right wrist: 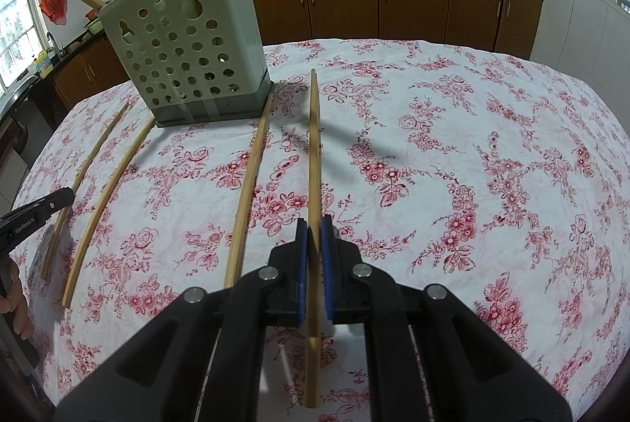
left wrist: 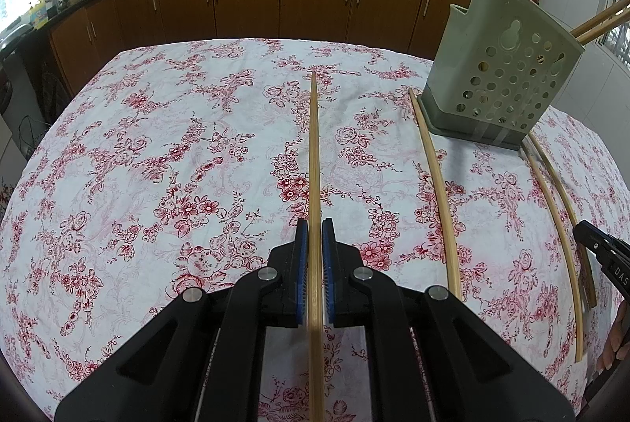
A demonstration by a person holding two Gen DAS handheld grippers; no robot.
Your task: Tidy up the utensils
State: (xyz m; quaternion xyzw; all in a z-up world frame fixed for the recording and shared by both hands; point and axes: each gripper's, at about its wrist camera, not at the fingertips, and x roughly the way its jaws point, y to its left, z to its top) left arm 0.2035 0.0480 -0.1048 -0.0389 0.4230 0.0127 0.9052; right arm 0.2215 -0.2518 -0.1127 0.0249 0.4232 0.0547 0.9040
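Two wrist views over a table under a white cloth printed with red flowers (left wrist: 157, 154).

Left view: left gripper (left wrist: 314, 237) clenched on a bamboo chopstick (left wrist: 314, 146), blue pads (left wrist: 301, 264) pressed against both sides. Chopstick running straight forward along the fingers, tip well ahead of the jaws, rear end passing back between the black arms and out of the bottom edge. Whether it rests on the cloth or sits lifted, impossible to tell.

To the right, a grey-green perforated utensil holder (left wrist: 508, 67) standing upright on a dark base, several chopsticks poking from its top. One loose chopstick (left wrist: 433, 185) lying on the cloth, its far end just beside the holder's base; two more (left wrist: 551, 209) further right.

Right view: right gripper (right wrist: 314, 235) likewise clamped on a second chopstick (right wrist: 314, 146), held between its blue pads, pointing forward, rear end visible below the jaws. Same holder (right wrist: 189, 39) ahead and to the left. Three loose chopsticks (right wrist: 248, 193) lying on the cloth left of the jaws.
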